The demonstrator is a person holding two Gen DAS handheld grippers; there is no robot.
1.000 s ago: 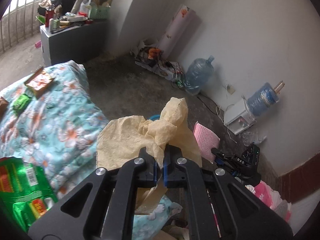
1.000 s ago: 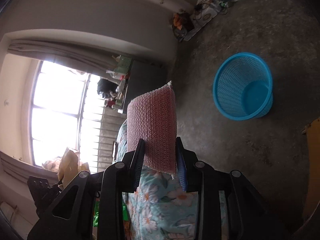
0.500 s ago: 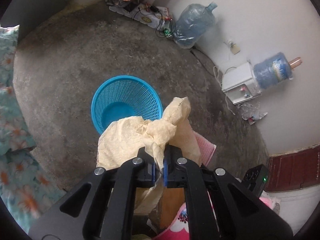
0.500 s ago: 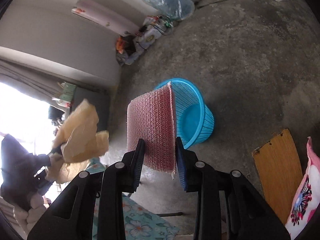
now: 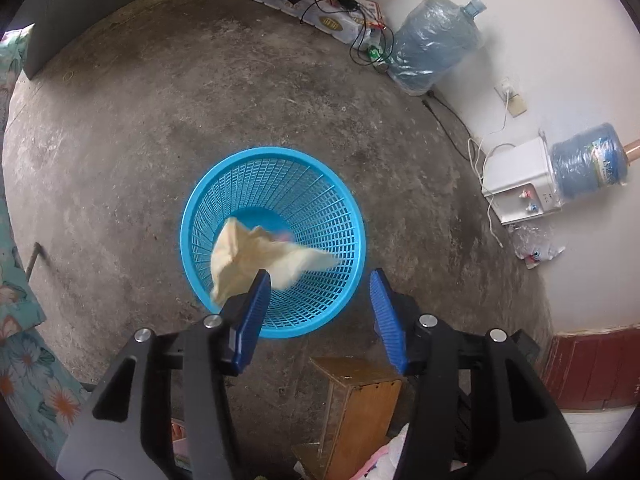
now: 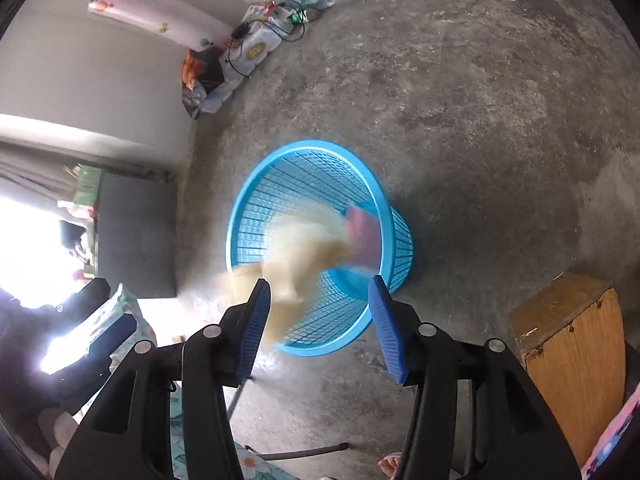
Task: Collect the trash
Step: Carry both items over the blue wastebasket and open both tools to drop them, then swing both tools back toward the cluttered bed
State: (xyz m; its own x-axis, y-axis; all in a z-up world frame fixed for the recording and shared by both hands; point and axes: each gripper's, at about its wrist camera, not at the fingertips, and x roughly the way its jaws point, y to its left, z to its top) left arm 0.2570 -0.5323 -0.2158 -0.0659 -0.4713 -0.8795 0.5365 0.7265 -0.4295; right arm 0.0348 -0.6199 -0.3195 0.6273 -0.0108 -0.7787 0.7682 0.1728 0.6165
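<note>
A round blue mesh basket point(image 5: 320, 184) stands on the concrete floor below both grippers; it also shows in the right wrist view point(image 6: 280, 160). My left gripper point(image 5: 320, 292) is open and empty above the basket's near rim. A crumpled yellow paper point(image 5: 256, 252) is falling into the basket, blurred in the right wrist view point(image 6: 296, 252). My right gripper point(image 6: 320, 300) is open and empty. A pink bubble-wrap piece point(image 6: 362, 236) is dropping against the basket's inner wall; only a sliver of it point(image 5: 283, 235) shows in the left wrist view.
A wooden stool point(image 5: 360, 404) stands just near of the basket, also in the right wrist view point(image 6: 576, 352). Water jugs point(image 5: 432, 48), a white dispenser point(image 5: 520, 180) and cables line the wall. A floral bedspread point(image 5: 20, 360) is at the left.
Both grippers swung from the bed to above the basket, then opened. The yellow paper and the pink bubble wrap left the jaws and are dropping into the basket.
</note>
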